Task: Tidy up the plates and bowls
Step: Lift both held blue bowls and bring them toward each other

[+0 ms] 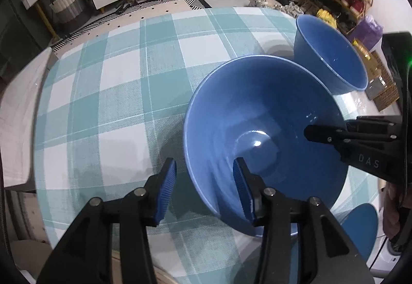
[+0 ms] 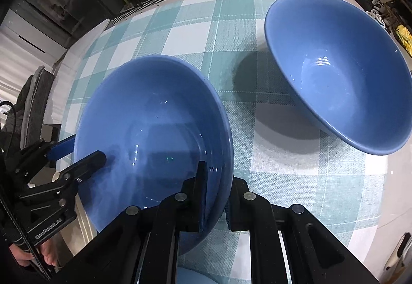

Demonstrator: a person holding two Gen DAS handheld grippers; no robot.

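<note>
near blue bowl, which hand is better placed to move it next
Right. The right tool is clamped on the glossy blue ceramic bowl's rim, while the left tool straddles the rim with pads apart.

Readable in white capitals on the black body of the right gripper (image 1: 322, 136), as seen from the left wrist camera: "DAS". Printed in small white letters along the black body of the left gripper (image 2: 77, 150), seen from the right wrist camera, a brand-like word, too blurred to make out for sure. No other legible text, number or sign on either blue bowl, the checked tablecloth or the furniture behind.
</note>
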